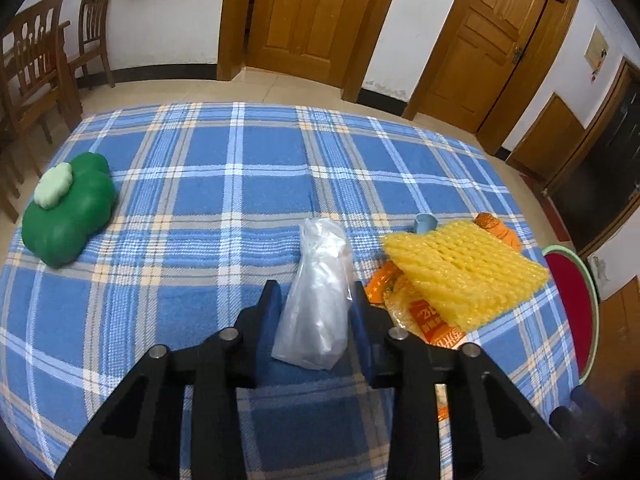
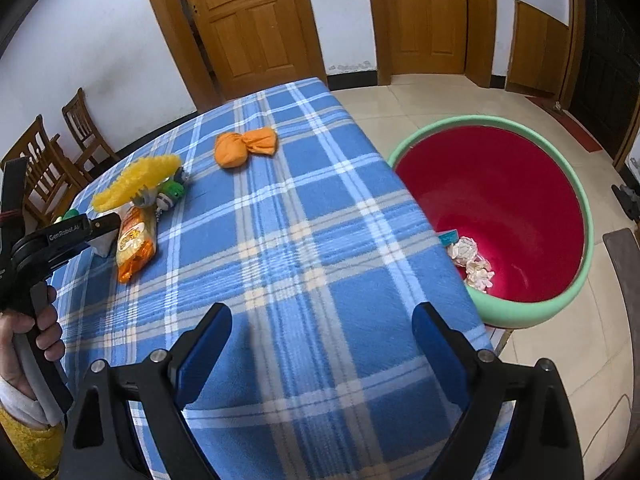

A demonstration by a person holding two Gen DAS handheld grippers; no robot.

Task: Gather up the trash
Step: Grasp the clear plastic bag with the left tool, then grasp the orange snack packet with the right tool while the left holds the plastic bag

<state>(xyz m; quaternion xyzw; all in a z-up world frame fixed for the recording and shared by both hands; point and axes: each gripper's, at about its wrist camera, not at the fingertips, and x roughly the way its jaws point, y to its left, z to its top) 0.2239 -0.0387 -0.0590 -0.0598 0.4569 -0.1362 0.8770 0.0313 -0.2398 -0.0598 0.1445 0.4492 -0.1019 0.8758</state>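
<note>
My left gripper (image 1: 314,292) has its fingers on either side of a clear plastic bag (image 1: 318,300) lying on the blue plaid tablecloth (image 1: 200,280); the jaws look closed against it. Beside it lie a yellow foam fruit net (image 1: 464,268) and an orange snack wrapper (image 1: 436,330). In the right wrist view the left gripper (image 2: 102,224) shows at the left edge next to the wrapper (image 2: 134,244) and net (image 2: 134,180). My right gripper (image 2: 322,320) is open and empty above the table's near right corner. The red bin with a green rim (image 2: 520,308) holds crumpled paper (image 2: 470,260).
An orange cloth bundle (image 2: 245,147) lies mid-table. A green flower-shaped box (image 1: 68,208) sits at the table's left. A small green toy (image 2: 170,196) lies under the net. Wooden chairs (image 1: 36,64) stand left; doors behind. The bin stands on the floor off the table's right edge.
</note>
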